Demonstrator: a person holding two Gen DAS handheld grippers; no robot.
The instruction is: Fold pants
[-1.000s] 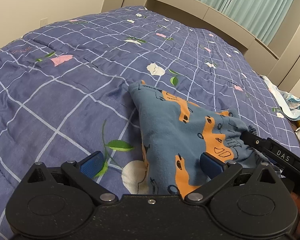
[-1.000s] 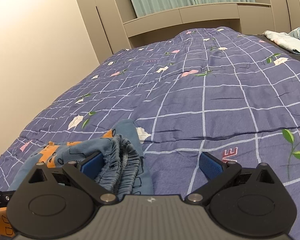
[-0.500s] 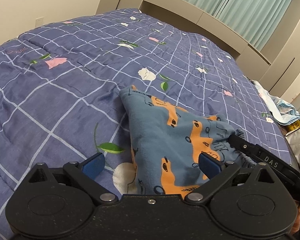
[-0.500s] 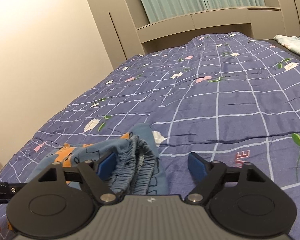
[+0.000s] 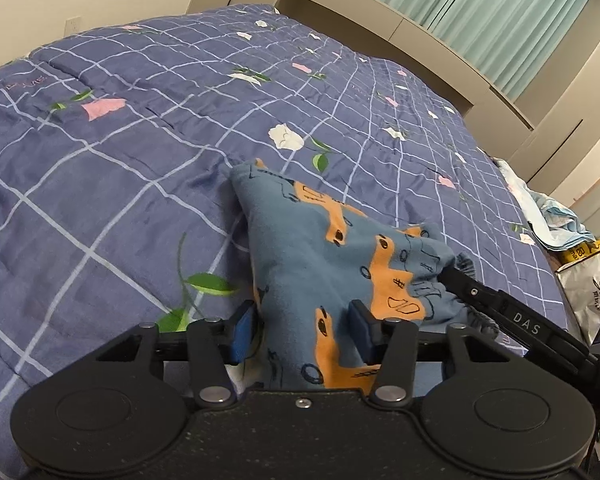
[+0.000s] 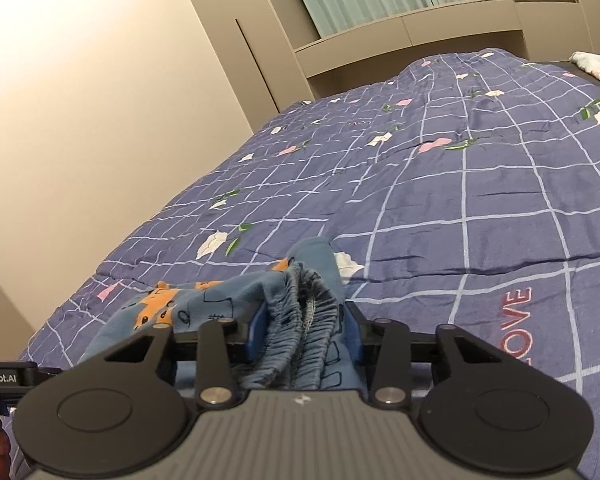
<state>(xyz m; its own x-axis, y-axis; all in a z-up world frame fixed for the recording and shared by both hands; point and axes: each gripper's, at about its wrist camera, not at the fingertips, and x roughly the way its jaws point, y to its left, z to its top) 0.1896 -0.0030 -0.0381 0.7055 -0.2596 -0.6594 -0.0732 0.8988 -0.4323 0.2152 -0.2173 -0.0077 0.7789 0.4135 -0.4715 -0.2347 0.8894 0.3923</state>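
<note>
Blue checked floral quilt (image 5: 148, 168) under small blue-and-orange pants (image 5: 320, 248). Left gripper (image 5: 302, 330) just closing on cloth edge; right gripper (image 6: 306, 330) just closing around gathered waistband (image 6: 308, 300). Grasping step; next, probably lift and fold.
</note>
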